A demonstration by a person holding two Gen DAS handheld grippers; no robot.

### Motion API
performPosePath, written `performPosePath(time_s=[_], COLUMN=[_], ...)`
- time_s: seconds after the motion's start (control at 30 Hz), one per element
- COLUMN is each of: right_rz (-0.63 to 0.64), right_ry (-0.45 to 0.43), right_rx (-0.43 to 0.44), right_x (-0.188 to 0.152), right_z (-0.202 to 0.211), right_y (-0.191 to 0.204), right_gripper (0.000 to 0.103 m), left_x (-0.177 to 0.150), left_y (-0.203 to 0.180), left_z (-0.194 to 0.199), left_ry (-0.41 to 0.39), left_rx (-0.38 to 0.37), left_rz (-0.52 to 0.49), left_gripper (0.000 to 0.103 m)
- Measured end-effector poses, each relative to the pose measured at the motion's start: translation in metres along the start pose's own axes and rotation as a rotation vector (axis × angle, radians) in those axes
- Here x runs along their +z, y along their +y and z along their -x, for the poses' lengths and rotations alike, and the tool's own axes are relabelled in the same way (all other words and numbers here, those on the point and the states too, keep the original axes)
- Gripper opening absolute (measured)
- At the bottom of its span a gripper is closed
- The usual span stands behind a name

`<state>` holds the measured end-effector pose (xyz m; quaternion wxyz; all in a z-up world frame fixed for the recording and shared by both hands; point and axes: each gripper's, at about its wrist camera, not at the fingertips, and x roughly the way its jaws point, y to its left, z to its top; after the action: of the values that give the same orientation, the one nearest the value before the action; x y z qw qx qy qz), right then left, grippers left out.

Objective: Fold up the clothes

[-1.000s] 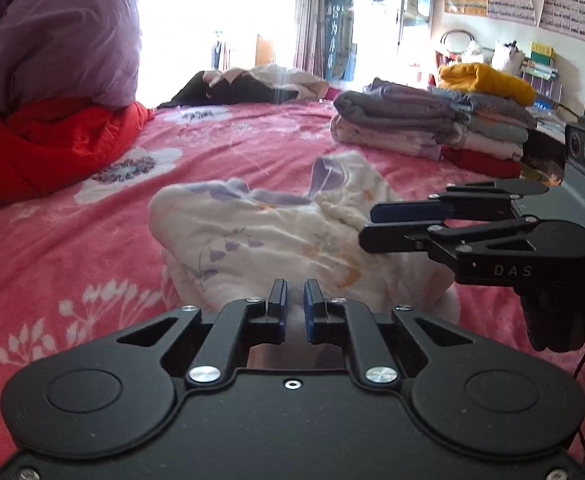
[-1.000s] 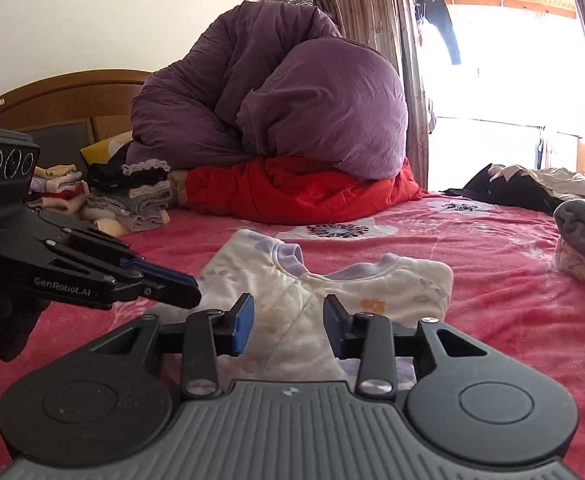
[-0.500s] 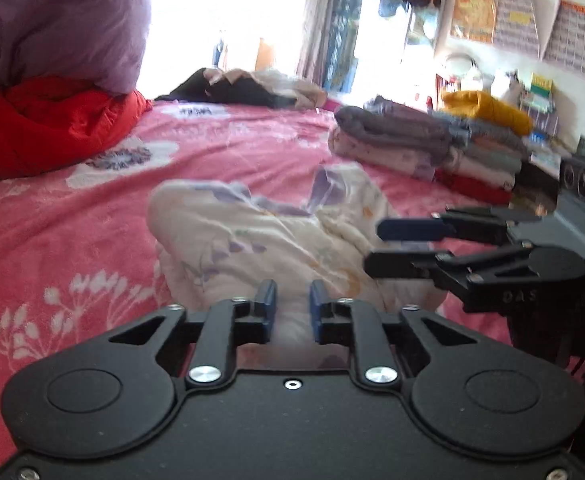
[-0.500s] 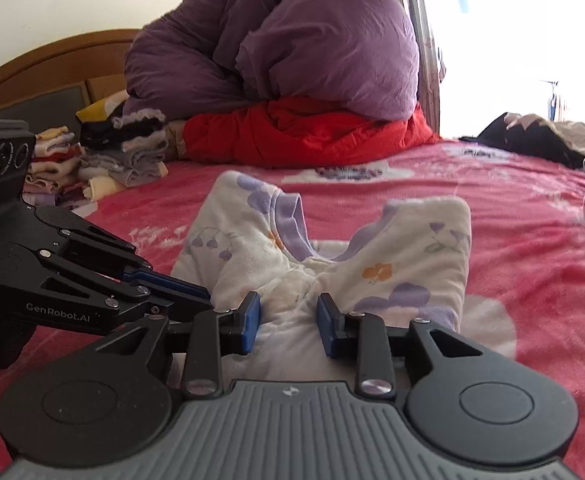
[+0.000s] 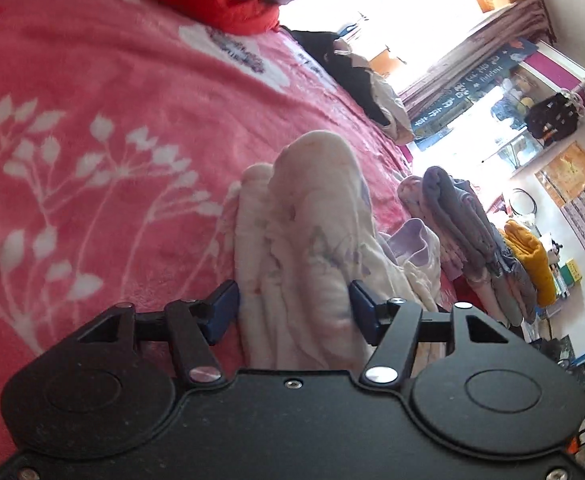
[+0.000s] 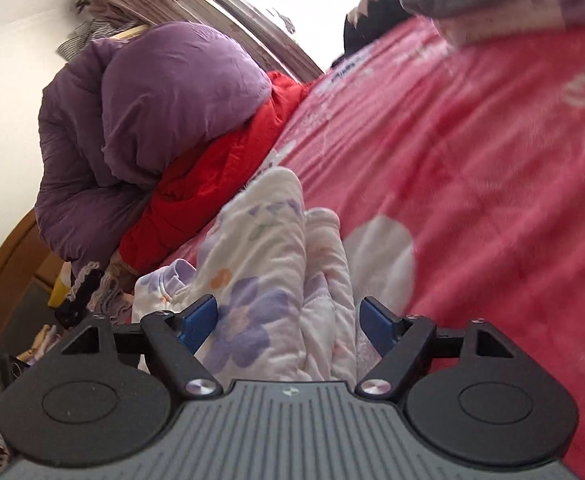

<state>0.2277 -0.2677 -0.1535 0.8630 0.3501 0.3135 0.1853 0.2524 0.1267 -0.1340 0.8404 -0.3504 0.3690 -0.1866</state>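
Floral garment (image 5: pixel 308 248) between both widening tongs, seemingly unpinched

Your cream floral padded garment (image 5: pixel 312 240) lies bunched on the pink fleece blanket (image 5: pixel 92 140), its near end between the parted fingers of your left gripper (image 5: pixel 294 312); likewise your right gripper (image 6: pixel 288 320). Behind it in the right view, the purple quilt (image 6: pixel 152 120) sits on the red quilt (image 6: pixel 228 176). Right of it in the left view stands the folded clothes stack (image 5: pixel 472 232).
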Motion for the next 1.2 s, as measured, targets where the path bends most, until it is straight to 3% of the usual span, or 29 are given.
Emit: performPosePath(time_s=[0.13,0.23,0.3,0.37,0.53,0.73,0.9,1.2], right_rz=[-0.037,-0.033,-0.032,-0.031,-0.071,-0.109,-0.05,-0.086], right_ry=[0.022,0.038,0.051,0.051,0.037,-0.021,-0.085,-0.183], right_rx=[0.026,0.05,0.072,0.081,0.109,0.183,0.211,0.196], right_x=[-0.002,-0.002,-0.002,-0.004,-0.008,-0.009,0.002,0.038], right_z=[-0.016,-0.023,-0.029,-0.031,-0.024,0.008,0.055,0.102], right_y=[-0.01,-0.007,-0.006,-0.004,-0.005,0.004,0.012,-0.031], right_gripper=[0.082,0.083,0.078,0.064,0.049,0.044,0.044,0.044], left_x=[0.004,0.003,0.003,0.002,-0.001,-0.007,-0.022,-0.022], left_y=[0.005,0.006,0.007,0.008,0.006,-0.02,-0.061,-0.103], left_z=[-0.007,-0.009,-0.007,-0.005,0.007,0.032,0.029,-0.044], left_ry=[0.008,0.011,0.015,0.014,-0.005,-0.047,-0.072,-0.011], left_rx=[-0.01,-0.024,-0.038,-0.051,-0.082,-0.188,-0.257,-0.295], left_rz=[0.039,0.056,0.073,0.087,0.125,0.113,0.076,0.106], left_gripper=[0.067,0.059,0.052,0.048,0.041,0.039,0.039,0.039])
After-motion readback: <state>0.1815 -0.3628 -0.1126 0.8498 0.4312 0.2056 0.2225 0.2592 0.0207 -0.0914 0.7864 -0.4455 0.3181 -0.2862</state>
